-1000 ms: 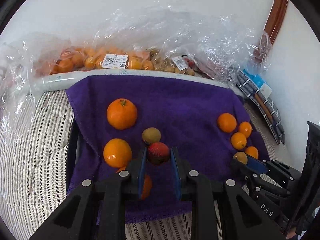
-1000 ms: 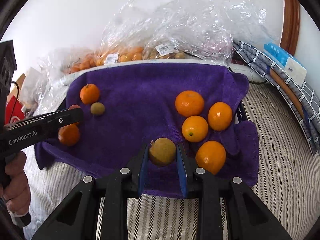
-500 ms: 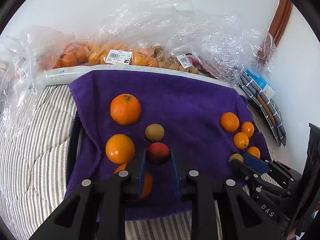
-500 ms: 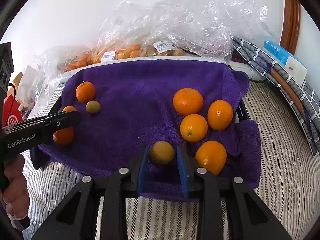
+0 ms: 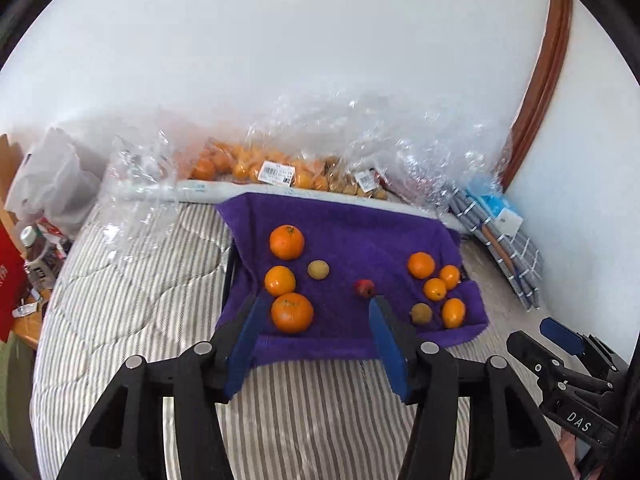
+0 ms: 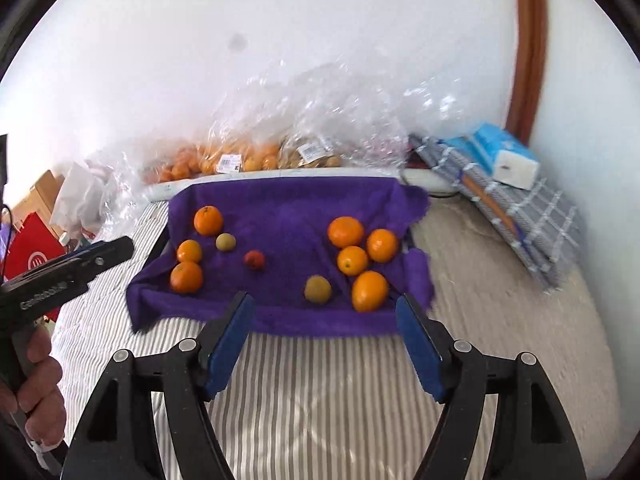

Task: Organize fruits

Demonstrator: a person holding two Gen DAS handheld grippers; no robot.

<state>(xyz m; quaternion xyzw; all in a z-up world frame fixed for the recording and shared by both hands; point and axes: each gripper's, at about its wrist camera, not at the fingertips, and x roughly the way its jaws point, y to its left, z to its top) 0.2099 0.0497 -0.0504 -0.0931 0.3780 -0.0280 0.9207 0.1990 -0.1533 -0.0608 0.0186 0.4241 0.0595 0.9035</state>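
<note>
Nearest on the striped bedspread (image 6: pixel 320 392), left gripper (image 5: pixel 316 340) and right gripper (image 6: pixel 324 340) both spread wide and empty, purple towel (image 6: pixel 288 204) beyond, oranges (image 6: pixel 346 232) at its side edges, red fruit (image 6: pixel 254 259) mid-towel, bagged fruit (image 6: pixel 224 160) along white wall (image 6: pixel 320 40).

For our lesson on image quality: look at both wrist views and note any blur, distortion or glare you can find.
Left wrist view: fisheye bends the wooden frame into a curve; the plastic bags glint with highlights; fruit on the purple towel is fairly sharp. Right wrist view: same curving, plus motion smear along the towel's edges and the striped bedding.
</note>
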